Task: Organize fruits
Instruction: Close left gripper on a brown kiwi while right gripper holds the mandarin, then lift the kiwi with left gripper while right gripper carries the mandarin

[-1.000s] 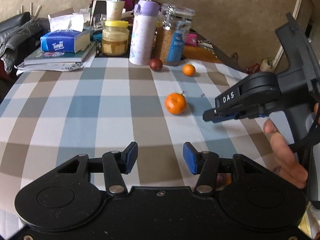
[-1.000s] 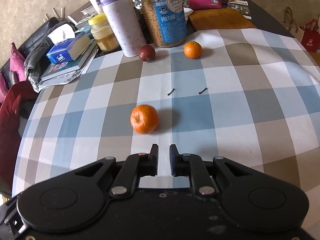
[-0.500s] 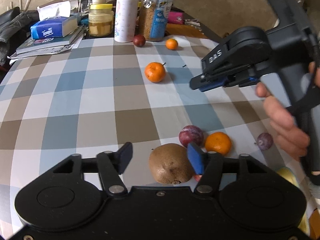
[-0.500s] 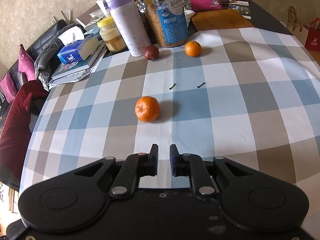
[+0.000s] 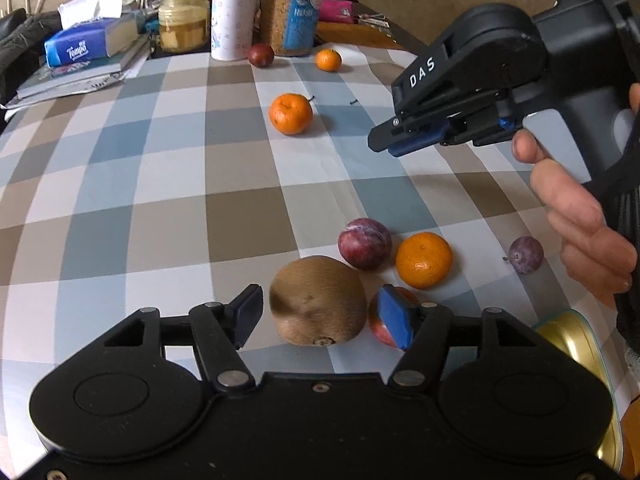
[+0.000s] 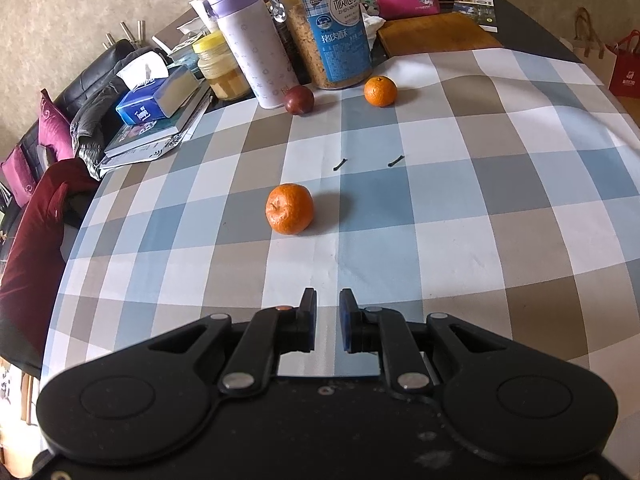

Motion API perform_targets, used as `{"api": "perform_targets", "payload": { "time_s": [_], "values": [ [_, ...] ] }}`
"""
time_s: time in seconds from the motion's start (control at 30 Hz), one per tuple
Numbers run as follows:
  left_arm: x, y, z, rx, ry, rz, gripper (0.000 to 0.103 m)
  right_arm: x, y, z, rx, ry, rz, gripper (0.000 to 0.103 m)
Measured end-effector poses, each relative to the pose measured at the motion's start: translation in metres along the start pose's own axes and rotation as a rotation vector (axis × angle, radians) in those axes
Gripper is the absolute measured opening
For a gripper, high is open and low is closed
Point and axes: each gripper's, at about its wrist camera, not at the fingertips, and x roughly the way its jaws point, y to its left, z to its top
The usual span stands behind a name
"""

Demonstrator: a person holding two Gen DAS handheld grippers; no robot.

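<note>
Two grippers are in my hands, and neither holds a fruit. My left gripper (image 5: 320, 312) has its jaws opening, with the kiwi (image 5: 318, 300) sitting between the pads but not pressed; I see a gap on the left pad's side, and the right pad stands in front of a reddish fruit (image 5: 380, 326) I cannot name. My right gripper (image 6: 327, 320) has its pads nearly together with nothing between them, and from the left wrist view it hangs above the checked tablecloth (image 5: 160, 200) with the person's hand (image 5: 580, 208) on its handle. Just beyond the kiwi I see a cluster: a red plum (image 5: 365, 243) touching or almost touching the kiwi, a mandarin (image 5: 424, 260) just beside the plum, and a small purple plum (image 5: 526, 255) a little apart to the right. I judge this cluster to be the gathering spot, so roughly half the job looks done. A gold-rimmed container (image 5: 576, 344) shows at the lower right edge, but I cannot tell whether it plays any part. Still out on the cloth are three strays: a larger orange (image 6: 289, 209) near the middle, and, well apart at the far end, a small mandarin (image 6: 380, 91) and a dark red fruit (image 6: 299, 100) just beside the purple flask (image 6: 252, 44) and the big jar (image 6: 332, 28). My guess is that the right gripper, pointing toward that middle orange, suits it best.
</note>
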Motion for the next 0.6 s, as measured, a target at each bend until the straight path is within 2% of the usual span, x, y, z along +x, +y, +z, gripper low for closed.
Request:
{"api": "perform_targets", "payload": {
  "time_s": [0.07, 0.13, 0.23, 0.6],
  "values": [
    [0.004, 0.003, 0.002, -0.019, -0.001, 0.009, 0.067, 0.001, 0.0, 0.0, 0.001, 0.003, 0.004, 0.015],
    [0.006, 0.008, 0.003, -0.044, -0.002, -0.018, 0.061, 0.001, 0.0, 0.0, 0.001, 0.005, 0.003, 0.015],
    [0.007, 0.016, 0.006, -0.093, -0.009, -0.039, 0.06, 0.002, 0.0, 0.0, -0.004, 0.003, -0.002, 0.015],
    [0.018, 0.058, 0.039, -0.234, -0.093, 0.142, 0.059, 0.013, 0.005, 0.006, 0.008, 0.017, -0.004, 0.015]
  ]
}}
